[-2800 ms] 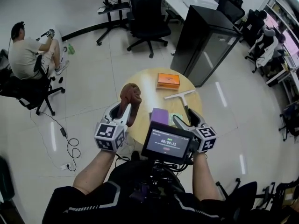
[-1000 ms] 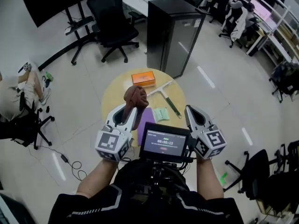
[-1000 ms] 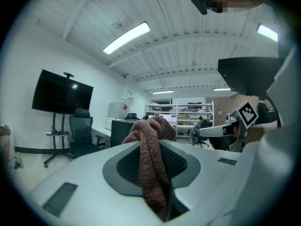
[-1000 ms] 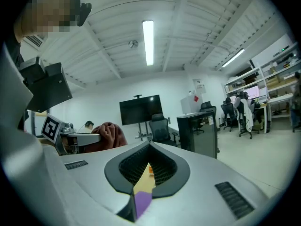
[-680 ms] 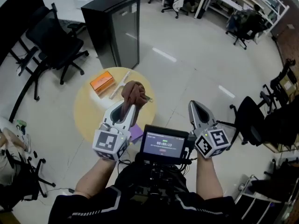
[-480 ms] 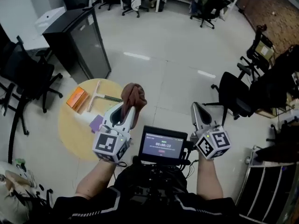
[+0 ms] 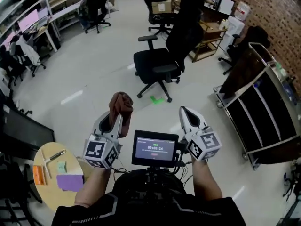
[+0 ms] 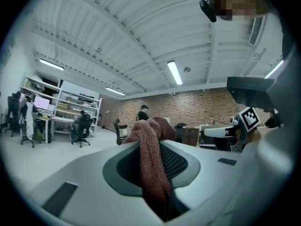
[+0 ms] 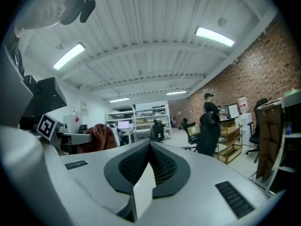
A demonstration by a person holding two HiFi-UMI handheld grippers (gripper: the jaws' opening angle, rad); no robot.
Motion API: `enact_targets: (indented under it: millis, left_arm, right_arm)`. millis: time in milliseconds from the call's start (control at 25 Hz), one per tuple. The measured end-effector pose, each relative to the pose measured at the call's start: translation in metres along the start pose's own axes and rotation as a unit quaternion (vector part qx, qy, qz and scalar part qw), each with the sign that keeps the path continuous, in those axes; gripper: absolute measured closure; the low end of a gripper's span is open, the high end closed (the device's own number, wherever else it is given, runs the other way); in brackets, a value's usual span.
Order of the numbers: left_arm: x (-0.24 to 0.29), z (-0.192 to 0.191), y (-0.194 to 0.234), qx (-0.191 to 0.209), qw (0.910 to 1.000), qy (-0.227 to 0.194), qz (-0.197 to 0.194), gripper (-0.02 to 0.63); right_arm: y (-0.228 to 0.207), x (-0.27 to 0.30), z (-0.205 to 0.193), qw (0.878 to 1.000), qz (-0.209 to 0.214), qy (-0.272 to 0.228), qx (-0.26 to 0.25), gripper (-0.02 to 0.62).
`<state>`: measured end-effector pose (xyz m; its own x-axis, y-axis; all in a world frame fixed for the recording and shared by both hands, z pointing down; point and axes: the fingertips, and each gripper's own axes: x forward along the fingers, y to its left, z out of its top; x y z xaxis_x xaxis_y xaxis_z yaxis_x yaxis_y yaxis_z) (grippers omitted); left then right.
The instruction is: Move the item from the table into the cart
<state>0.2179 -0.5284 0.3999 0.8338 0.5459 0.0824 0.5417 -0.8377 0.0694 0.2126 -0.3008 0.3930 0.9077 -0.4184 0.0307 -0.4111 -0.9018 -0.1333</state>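
item: reddish-brown cloth (image 7: 120, 105) – bunched into a knot and carried off the table, up in the air over pale floor, in front of the person's chest. holder: left gripper (image 7: 114, 118), jaws partly closed and pressed on the cloth; in the left gripper view a fold of the fabric (image 8: 153, 168) runs down between the two pads and the bundle swells out above the tips. second tool: right gripper (image 7: 184, 111), jaws fully together with nothing between them, held level with the left one and well apart from it; its own view shows the dark ribbed pads (image 9: 162, 166) meeting along one line, with the cloth visible off to the left. between the two grippers: a small screen (image 7: 155, 149) on the chest rig, lit. source: round yellow table (image 7: 48, 196) at the lower left corner of the head view, behind the left arm, bearing an orange box (image 7: 37, 174), a purple block (image 7: 69, 182), a pale green packet (image 7: 61, 167) and a long-handled t-shaped tool (image 7: 48, 159). destination: dark shelved cart (image 7: 260, 108) with metal rails, at the right edge – well apart from the cloth. other: black office chair (image 7: 160, 65) standing ahead of the grippers, a green mark (image 7: 157, 99) on the floor near its base, brick wall and desks beyond.
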Motion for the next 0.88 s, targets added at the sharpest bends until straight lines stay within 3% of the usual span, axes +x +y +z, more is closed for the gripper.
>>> enact_targets:
  millis: [200,280,400,520,640,880]
  left_arm:
    - [0.189,0.008,-0.172,0.028,0.9929,0.013,-0.115,0.512]
    - [0.244,0.006,-0.215,0.034,0.9870,0.021,-0.155,0.512]
    - [0.304,0.003,-0.259,0.034,0.9756,0.021,-0.216,0.512]
    - [0.365,0.000,-0.306,0.038,0.9561,0.021,-0.290,0.512]
    - [0.446,0.007,-0.388,0.042,0.9292,0.017,-0.367,0.513]
    - [0.547,0.005,-0.556,0.040,0.8833,0.014,-0.467,0.512]
  right_arm:
    - [-0.217,-0.082,0.020,0.994,-0.106,-0.016,0.022,0.594]
    - [-0.272,-0.102,0.022,0.989,-0.144,-0.023,0.027,0.594]
    - [-0.323,-0.127,0.023,0.979,-0.202,-0.025,0.020,0.594]
    - [-0.372,-0.154,0.031,0.959,-0.281,-0.040,0.027,0.594]
    - [-0.454,-0.196,0.044,0.933,-0.355,-0.044,0.028,0.594]
    - [-0.583,-0.289,0.052,0.894,-0.444,-0.048,0.023,0.594]
